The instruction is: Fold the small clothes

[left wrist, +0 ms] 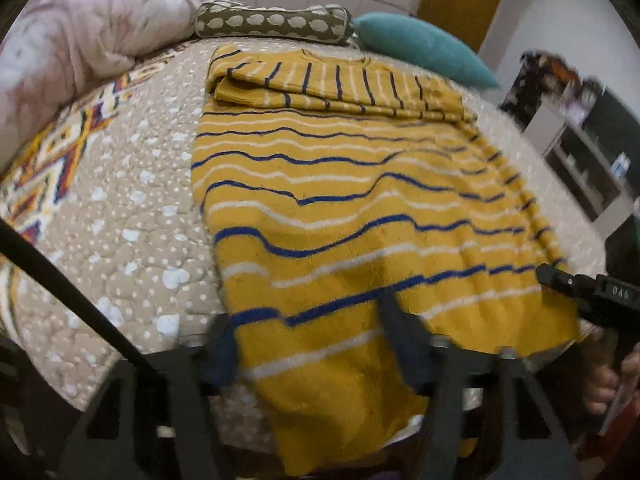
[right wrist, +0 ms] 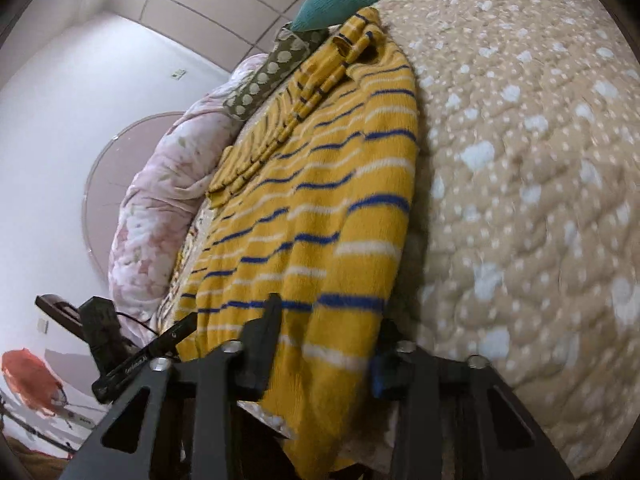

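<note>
Because the yellow striped sweater [left wrist: 340, 208] lay flat on the bed [left wrist: 132, 200] with its sleeves already folded across the top and only its hem hanging over the near edge, your main risk was an uneven lift. Your left gripper [left wrist: 308, 344] had its fingers straddling the hem near one corner, and your right gripper [right wrist: 324, 336] did the same at the other; both looked partly closed over the cloth, though the motion blur kept me from telling whether either truly pinched it. If one side caught only the top layer or slipped, the hem would have skewed as you carried it toward the collar, and the folded sleeves [left wrist: 328, 84] could have been dragged loose. The soft quilt could also have bunched under the fabric.
</note>
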The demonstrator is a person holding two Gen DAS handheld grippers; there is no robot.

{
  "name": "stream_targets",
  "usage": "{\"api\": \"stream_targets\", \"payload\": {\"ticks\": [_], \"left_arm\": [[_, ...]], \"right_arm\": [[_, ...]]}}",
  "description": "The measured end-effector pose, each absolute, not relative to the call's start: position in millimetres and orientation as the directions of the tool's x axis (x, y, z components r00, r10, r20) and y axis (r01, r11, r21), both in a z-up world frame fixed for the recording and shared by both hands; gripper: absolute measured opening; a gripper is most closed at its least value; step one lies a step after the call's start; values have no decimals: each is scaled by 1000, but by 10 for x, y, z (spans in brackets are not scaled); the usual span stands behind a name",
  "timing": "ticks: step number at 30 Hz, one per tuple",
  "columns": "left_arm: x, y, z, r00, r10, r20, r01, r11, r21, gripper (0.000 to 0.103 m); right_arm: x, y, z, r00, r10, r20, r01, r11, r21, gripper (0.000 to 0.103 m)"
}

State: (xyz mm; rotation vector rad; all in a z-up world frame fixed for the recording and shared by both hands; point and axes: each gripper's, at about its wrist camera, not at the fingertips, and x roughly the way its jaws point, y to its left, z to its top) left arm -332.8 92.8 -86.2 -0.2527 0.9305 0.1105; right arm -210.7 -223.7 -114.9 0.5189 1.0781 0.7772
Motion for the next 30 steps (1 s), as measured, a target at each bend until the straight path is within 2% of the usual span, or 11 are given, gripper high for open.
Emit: {"api": "stream_targets", "payload": {"ticks": [1,2,3,9,16,19,23,30], "left_arm": [[-3302,943,-833,580,-17,-814,-194,968,-159,19],[-3283,987,-798,570,-32,-821,-191,967,-170,14],[-3280,1049,-744,569,-45,-821,-195,962,-188,12],[-3492,1162,-513,593,-24,-805,-202,963,-177,11],[-3747,1160,-465,584,-47,-810,-247,941,-233,11],[-3807,1101,-514,587,-30,-809,-253,943,-218,11],[-3813,1022,-534,593,10,-805,-242,956,-166,11],[-3712,1111,-444,624,10,-781,-265,944,-199,11]], "right_arm": [[-2109,-2222,-1170,256,767,-588,-287,641,711,14],[-2111,-2221,-1198,257,755,-603,-263,655,709,11],[-2098,-2225,-1203,259,754,-603,-253,656,712,10],[-2187,-2322,-1102,252,750,-611,-263,661,703,9],[-2521,-2476,-1034,192,743,-642,-340,663,666,8],[-2685,-2502,-1102,167,735,-657,-349,667,658,8],[-2726,-2519,-1169,160,739,-655,-335,665,668,8],[-2704,-2472,-1044,166,732,-661,-389,665,638,8]]}}
